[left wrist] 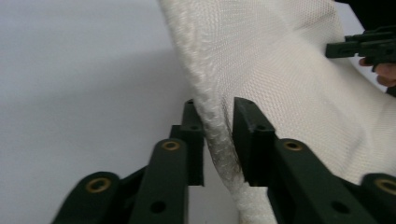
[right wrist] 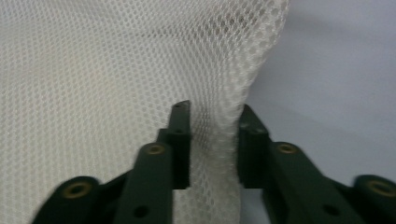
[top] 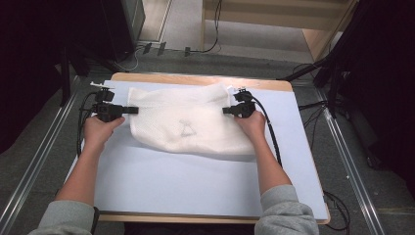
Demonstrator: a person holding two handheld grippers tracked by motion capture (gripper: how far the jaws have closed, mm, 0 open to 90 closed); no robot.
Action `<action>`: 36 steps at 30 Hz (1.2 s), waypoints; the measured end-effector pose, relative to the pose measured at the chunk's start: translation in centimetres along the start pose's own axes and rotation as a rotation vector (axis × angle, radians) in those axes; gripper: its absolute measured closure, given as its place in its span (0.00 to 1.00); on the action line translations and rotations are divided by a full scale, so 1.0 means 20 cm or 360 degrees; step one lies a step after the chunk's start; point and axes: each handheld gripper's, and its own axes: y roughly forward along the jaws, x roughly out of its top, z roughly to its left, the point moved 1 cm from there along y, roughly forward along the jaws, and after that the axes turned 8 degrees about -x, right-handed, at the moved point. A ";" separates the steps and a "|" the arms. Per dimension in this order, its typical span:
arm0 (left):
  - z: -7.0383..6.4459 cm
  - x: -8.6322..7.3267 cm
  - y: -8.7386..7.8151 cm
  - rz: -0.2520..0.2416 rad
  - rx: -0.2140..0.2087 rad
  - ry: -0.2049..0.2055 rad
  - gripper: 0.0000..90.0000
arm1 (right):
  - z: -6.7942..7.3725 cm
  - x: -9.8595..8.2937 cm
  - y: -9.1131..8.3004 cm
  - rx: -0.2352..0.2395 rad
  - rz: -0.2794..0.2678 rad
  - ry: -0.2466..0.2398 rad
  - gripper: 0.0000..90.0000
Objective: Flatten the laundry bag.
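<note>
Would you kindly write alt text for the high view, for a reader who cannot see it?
A person's left gripper and right gripper each grip an opposite edge of a white mesh cloth, holding it spread over a pale blue table. Grey-sleeved forearms enter from the bottom; cables trail from both grippers.

One white mesh fabric piece (top: 188,125) lies on the desk (top: 195,186), and it bears one faint grey triangular mark (top: 186,129). One pale blue sheet (top: 161,176) covers the one wooden-edged desk. Two black handheld grippers are at the fabric: the left gripper (top: 131,110) at one side edge, the right gripper (top: 226,111) at the opposite edge. Each gripper has two black jaws, four in all, and each pair has a fold of the mesh between its jaws. Two hands hold them, one left hand (top: 99,129) and one right hand (top: 253,123), with two grey sleeves (top: 281,213) at the near edge. One black cable (top: 272,137) trails from the right gripper.
</note>
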 end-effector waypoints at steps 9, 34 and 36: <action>-0.08 0.01 -0.05 -0.0019 -0.0006 0.0114 0.95 | 0.03 0.04 -0.16 0.0012 -0.0117 -0.0081 0.96; -0.32 -0.15 -0.23 -0.0058 -0.0140 0.0325 0.94 | 0.17 -0.39 -0.76 0.0203 -0.0395 -0.0205 0.96; -0.32 -0.17 -0.23 -0.0049 -0.0157 0.0316 0.94 | 0.18 -0.44 -0.78 0.0217 -0.0378 -0.0203 0.96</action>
